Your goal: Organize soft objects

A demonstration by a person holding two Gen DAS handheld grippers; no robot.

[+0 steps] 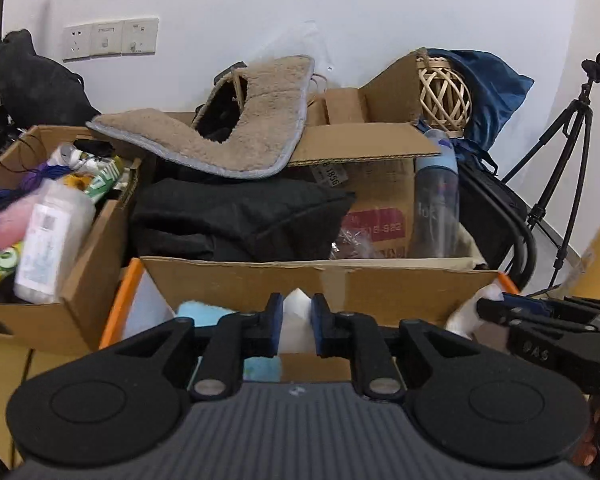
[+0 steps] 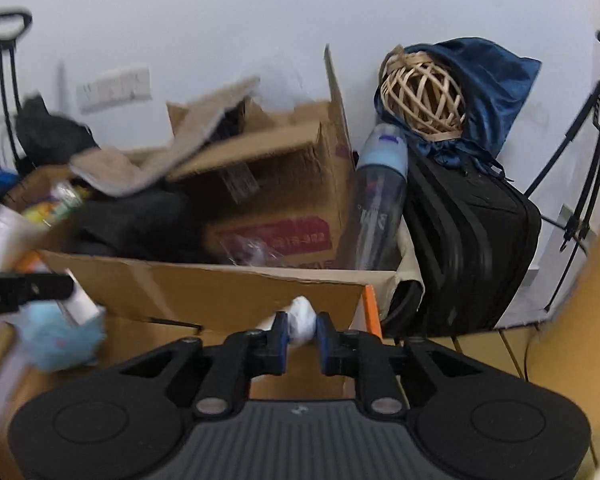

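Left gripper: our black left gripper with blue pads (image 1: pixel 296 326) points over the near wall of the wide brown cardboard box (image 1: pixel 320 284). A white soft piece (image 1: pixel 296 320) stands between the pads; they are slightly apart, and we cannot tell whether they press on it.
Right gripper: our black right gripper with blue pads (image 2: pixel 302 332) has a white soft bundle (image 2: pixel 302 322) in its jaws, both pads touching the cloth, so we read it as grasping the bundle, just in front of the box wall.
Soft things low down: a pale blue fluffy piece (image 2: pixel 58 338) lies to the left in the right wrist view, blurred; in the left wrist view a pale blue patch (image 1: pixel 204 314) sits beside the left finger, next to an orange-edged container (image 1: pixel 120 304).
Inside the box: folded black cloth (image 1: pixel 236 216) at the left, a smaller cardboard carton with a red label (image 1: pixel 380 200) at the right, a dark clear water bottle with a blue cap (image 1: pixel 438 200) leaning at the right end.
On top: a beige fleecy mat with grey edging (image 1: pixel 236 136) drapes over the cartons.
Left side: another open cardboard box (image 1: pixel 84 264) crowded with bottles and coloured items.
Behind: a woven rattan ball (image 2: pixel 424 96) against a dark blue cloth bag (image 2: pixel 492 92), above a black suitcase (image 2: pixel 476 248); a black tripod (image 2: pixel 588 160) at far right.
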